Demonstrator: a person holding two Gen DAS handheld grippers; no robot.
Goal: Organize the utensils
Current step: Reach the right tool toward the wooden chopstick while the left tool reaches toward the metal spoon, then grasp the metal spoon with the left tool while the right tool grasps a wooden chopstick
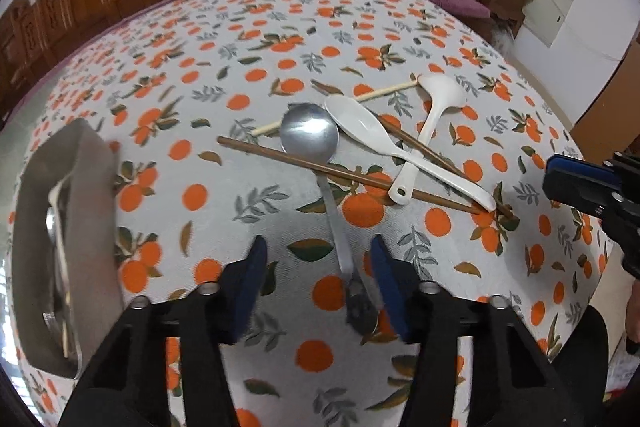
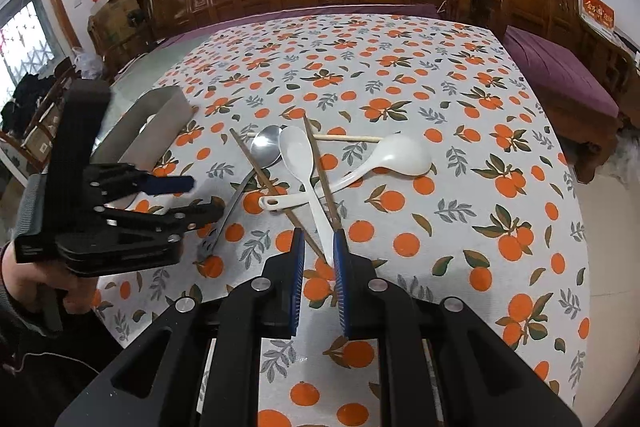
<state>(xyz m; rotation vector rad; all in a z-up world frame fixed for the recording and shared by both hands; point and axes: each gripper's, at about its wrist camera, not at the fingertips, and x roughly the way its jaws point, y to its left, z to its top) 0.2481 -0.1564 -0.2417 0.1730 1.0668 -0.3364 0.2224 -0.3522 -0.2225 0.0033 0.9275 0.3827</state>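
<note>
Your metal spoon [image 1: 316,163] lies in the tangle of utensils on the orange-print desk [image 1: 240,75], bowl at the far end and handle running back toward you, so its long axis points almost straight at the left gripper [image 1: 318,281]. The flat handle end sits between that gripper's blue pads, closer to the right-hand one, and the jaws stand apart around it with daylight on both sides; nothing is pinched yet. A dark chopstick [image 1: 352,175] crosses over the spoon's neck, so I judge a straight lift would drag it along.

Beside the metal spoon, the white spoon [image 2: 306,183] lies with its handle tip reaching into the right gripper [image 2: 319,247]. Those jaws are nearly together, flanking the tip along with the ends of two dark chopsticks; whether the pads actually press on anything you cannot tell from here. The white ladle [image 2: 380,159] and a pale chopstick [image 2: 348,137] lie further back.

The grey holder [image 1: 68,247], already carrying a few utensils, stands to your left, near the left gripper, so that hand is the natural one to deliver the metal spoon
</note>
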